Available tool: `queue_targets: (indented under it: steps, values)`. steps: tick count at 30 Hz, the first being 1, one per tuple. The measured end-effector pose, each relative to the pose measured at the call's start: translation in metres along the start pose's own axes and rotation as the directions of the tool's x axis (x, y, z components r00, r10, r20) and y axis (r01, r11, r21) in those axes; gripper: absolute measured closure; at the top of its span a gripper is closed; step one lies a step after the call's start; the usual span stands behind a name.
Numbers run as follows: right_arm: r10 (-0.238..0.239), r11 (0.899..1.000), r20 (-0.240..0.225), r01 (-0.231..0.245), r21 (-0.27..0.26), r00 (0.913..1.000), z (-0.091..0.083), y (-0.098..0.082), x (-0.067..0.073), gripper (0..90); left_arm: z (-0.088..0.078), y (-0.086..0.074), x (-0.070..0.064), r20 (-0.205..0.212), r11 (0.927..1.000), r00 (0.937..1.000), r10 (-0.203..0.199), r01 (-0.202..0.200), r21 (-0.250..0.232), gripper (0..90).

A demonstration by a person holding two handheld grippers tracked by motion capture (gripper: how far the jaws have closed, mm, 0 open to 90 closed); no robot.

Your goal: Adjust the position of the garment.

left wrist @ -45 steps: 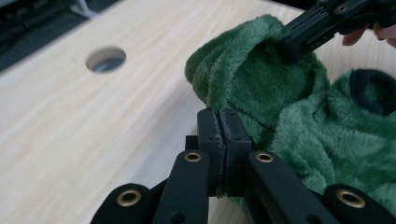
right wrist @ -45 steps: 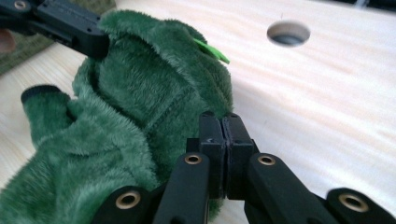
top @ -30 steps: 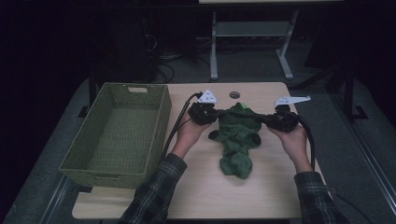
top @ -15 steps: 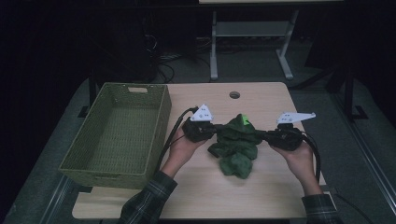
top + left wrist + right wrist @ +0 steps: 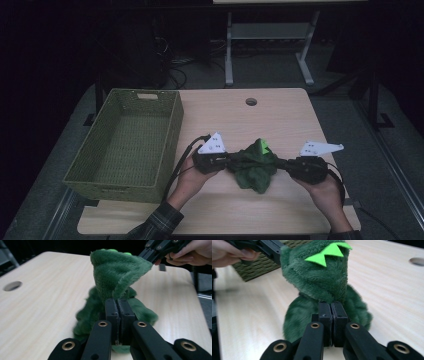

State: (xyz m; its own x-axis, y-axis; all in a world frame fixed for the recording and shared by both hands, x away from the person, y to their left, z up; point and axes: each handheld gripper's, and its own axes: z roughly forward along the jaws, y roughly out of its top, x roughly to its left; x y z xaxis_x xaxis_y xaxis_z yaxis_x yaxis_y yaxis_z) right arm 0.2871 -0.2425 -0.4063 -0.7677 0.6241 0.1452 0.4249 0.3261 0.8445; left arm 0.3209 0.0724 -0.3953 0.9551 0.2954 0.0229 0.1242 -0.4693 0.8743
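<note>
We have drawn the green plush cloth (image 5: 254, 167) toward the near edge of the tabletop (image 5: 280, 115) — both the left claw (image 5: 231, 161) and right claw (image 5: 280, 163) stay clenched on its 2 sides, bunching it, likely folding it before the basket (image 5: 127, 140).

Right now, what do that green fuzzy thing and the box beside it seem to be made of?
The green fuzzy thing looks like soft plush fabric: a short, matte pile that folds where the tongs pinch it, with flat, bright-green zigzag pieces, perhaps felt. The box appears woven, wicker or a plastic imitation: an olive basket-weave texture with a handle slot.
</note>
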Motion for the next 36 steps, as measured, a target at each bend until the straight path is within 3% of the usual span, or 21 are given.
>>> queue_targets:
  steps: [9,16,19,26,33,36]
  values:
    - [0.018,0.999,-0.045,-0.015,0.052,0.9988,0.006,-0.026,0.012,88.0,0.008,-0.023,-0.017,0.063,0.9988,0.9978,-0.017,0.014,0.047,88.1]
    - [0.019,0.994,-0.057,-0.013,0.11,0.9982,0.013,-0.038,0.015,88.0,0.022,-0.049,-0.021,0.098,0.9902,0.9945,-0.037,0.023,0.138,88.2]
    - [0.022,0.986,-0.06,-0.012,0.165,0.9979,0.021,-0.044,0.015,88.0,0.027,-0.053,-0.02,0.096,0.9866,0.9948,-0.036,0.02,0.162,88.2]
    - [0.001,0.972,-0.053,0.012,0.237,0.9986,0.038,-0.05,0.016,88.0,0.041,-0.06,-0.021,0.094,0.9775,0.9952,-0.028,0.007,0.211,88.3]
    - [0.006,0.967,-0.058,0.009,0.253,0.9983,0.044,-0.05,0.018,86.9,0.047,-0.06,-0.014,0.069,0.973,0.9971,-0.032,0.015,0.23,87.9]
    - [0.024,0.972,-0.058,-0.01,0.233,0.998,0.041,-0.05,0.016,81.1,0.045,-0.059,-0.01,0.066,0.9745,0.9965,-0.05,0.035,0.222,85.4]
